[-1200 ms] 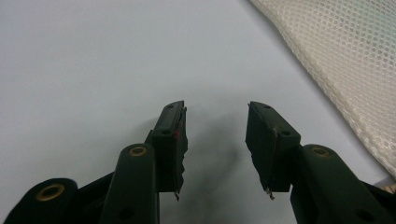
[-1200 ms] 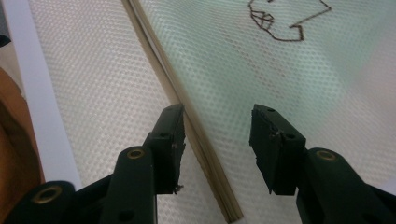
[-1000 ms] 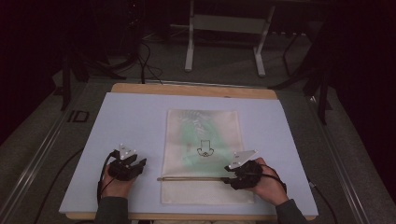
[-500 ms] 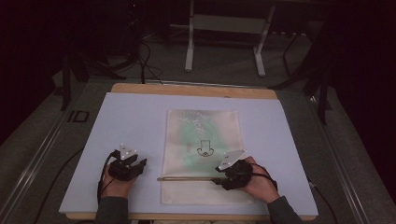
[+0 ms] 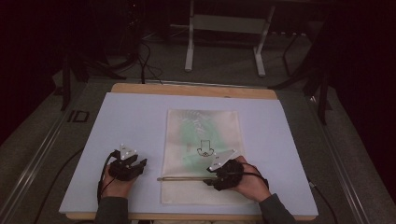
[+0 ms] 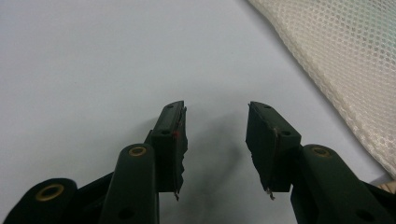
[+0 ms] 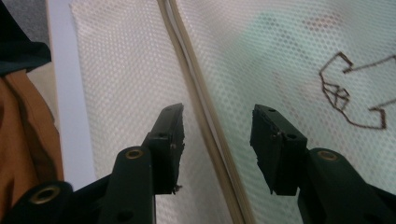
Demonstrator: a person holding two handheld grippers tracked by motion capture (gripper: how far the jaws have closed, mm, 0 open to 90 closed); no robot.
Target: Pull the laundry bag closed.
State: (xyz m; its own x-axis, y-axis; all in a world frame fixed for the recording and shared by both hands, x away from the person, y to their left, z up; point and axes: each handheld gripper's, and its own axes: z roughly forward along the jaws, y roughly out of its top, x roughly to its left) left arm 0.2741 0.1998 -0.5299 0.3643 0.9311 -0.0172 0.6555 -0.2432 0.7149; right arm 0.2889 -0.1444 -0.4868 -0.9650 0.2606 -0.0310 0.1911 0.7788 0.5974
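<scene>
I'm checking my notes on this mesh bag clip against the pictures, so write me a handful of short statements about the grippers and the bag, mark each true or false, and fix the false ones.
1. The left gripper is shut on the bag's edge. False: its jaws stand apart over the bare white table cover, with the mesh bag off to one side.
2. The right gripper is open, one jaw on each side of the zipper line. True.
3. A dark outline drawing shows on the bag. True.
4. The bag hangs over the table's far edge. False: it lies flat on the cover, near the person's side.
5. The right hand rests over the bag's lower part. True.
</scene>
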